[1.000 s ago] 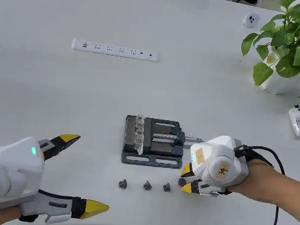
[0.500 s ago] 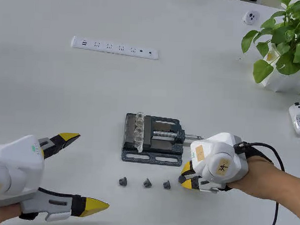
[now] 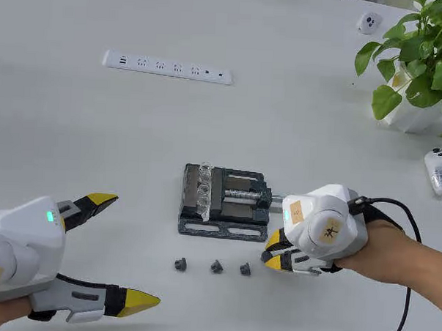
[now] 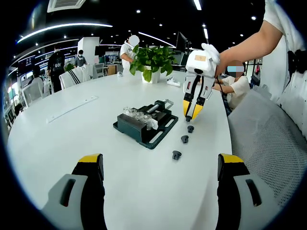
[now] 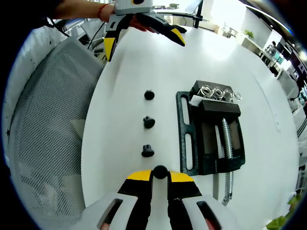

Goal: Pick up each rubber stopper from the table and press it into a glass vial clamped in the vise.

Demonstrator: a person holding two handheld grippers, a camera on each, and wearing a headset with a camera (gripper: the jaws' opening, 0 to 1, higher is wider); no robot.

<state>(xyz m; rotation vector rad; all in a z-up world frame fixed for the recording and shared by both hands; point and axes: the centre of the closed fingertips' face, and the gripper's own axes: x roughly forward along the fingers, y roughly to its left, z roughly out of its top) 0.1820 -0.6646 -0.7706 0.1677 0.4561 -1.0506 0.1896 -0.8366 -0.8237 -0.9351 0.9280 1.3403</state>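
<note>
Right gripper view: right gripper (image 5: 160,179) clenched on a rubber stopper (image 5: 159,171), which looks light, squashy, grippy, best pinched across its wider head. Left gripper (image 4: 160,162) gapes idle.

Open-plan office, this: big white tabletop (image 4: 72,124), mesh chair (image 4: 268,139) beside it, potted plant (image 4: 152,60), ceiling lights (image 4: 62,26), people (image 4: 56,67) in the background.

— How is the right gripper (image 3: 273,253) being presented?
— As a rounded white shell, with tan stickers (image 3: 328,231) being carried on it and black jaws being tipped in yellow; a black cable (image 3: 387,200) is being trailed from it.
— And the left gripper (image 3: 128,251)?
— The same colours are being shown, a green light (image 3: 50,217) being lit.
</note>
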